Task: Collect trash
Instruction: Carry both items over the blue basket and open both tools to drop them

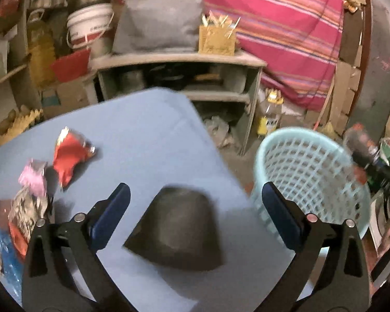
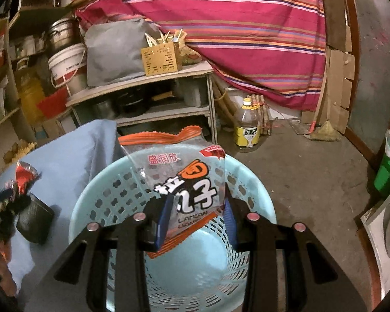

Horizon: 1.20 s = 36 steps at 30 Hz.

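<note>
My left gripper (image 1: 195,191) is open above the blue-covered table (image 1: 143,135). A dark, flat, wedge-shaped piece of trash (image 1: 176,231) lies on the cloth beneath the gap, and neither pad touches it. A red wrapper (image 1: 70,153), a pink wrapper (image 1: 33,174) and several more wrappers (image 1: 23,213) lie at the table's left. My right gripper (image 2: 198,202) is shut on a clear noodle packet (image 2: 184,171) with orange edges, held upright over the light blue basket (image 2: 96,189). That basket (image 1: 312,166) stands on the floor at the table's right.
Behind the table is a grey shelf unit (image 2: 143,83) with a grey bag and a yellow box on top. An oil bottle (image 2: 247,127) stands on the concrete floor, and a green bin (image 2: 388,171) is at far right. A striped red cloth (image 2: 234,26) hangs behind.
</note>
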{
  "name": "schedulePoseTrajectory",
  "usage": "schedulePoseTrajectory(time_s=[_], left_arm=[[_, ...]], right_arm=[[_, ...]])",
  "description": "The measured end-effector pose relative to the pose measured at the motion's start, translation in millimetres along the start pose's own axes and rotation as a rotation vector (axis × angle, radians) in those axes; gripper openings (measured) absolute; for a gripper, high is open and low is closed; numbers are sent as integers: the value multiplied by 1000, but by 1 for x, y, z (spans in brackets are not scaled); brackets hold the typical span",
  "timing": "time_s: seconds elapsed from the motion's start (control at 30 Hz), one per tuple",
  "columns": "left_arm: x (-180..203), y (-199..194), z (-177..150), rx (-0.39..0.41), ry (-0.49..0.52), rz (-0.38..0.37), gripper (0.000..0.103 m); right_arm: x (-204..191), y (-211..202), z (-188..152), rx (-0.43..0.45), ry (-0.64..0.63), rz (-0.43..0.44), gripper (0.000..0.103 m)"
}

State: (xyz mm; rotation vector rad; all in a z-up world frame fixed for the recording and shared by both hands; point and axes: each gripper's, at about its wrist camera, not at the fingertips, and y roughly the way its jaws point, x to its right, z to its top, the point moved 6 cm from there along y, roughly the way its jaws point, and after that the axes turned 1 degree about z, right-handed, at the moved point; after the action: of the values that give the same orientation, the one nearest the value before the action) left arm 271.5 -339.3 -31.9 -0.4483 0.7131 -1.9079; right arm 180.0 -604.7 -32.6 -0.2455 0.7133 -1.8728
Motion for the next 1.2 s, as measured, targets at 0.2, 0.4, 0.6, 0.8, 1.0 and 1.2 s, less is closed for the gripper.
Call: schedulePoseTrajectory(time_s=[0.2,0.4,0.6,0.8,1.0,1.2], left_arm=[[-7,24,-25,-79,36,11,98],[-11,39,-29,-148,15,1,86],[-11,37,-25,-145,19,3,84],[24,6,10,-16,2,-50,84],[87,3,35,48,50,-123,84],[121,22,39,45,94,-133,84]], right_arm=[[0,0,-1,0,24,12,37],[-4,1,-2,-1,2,13,37],[-7,2,-2,-6,-12,12,37],[0,-2,2,12,-3,-15,37],[0,-5,4,20,-10,-31,37],[11,-2,3,10,7,-50,36]])
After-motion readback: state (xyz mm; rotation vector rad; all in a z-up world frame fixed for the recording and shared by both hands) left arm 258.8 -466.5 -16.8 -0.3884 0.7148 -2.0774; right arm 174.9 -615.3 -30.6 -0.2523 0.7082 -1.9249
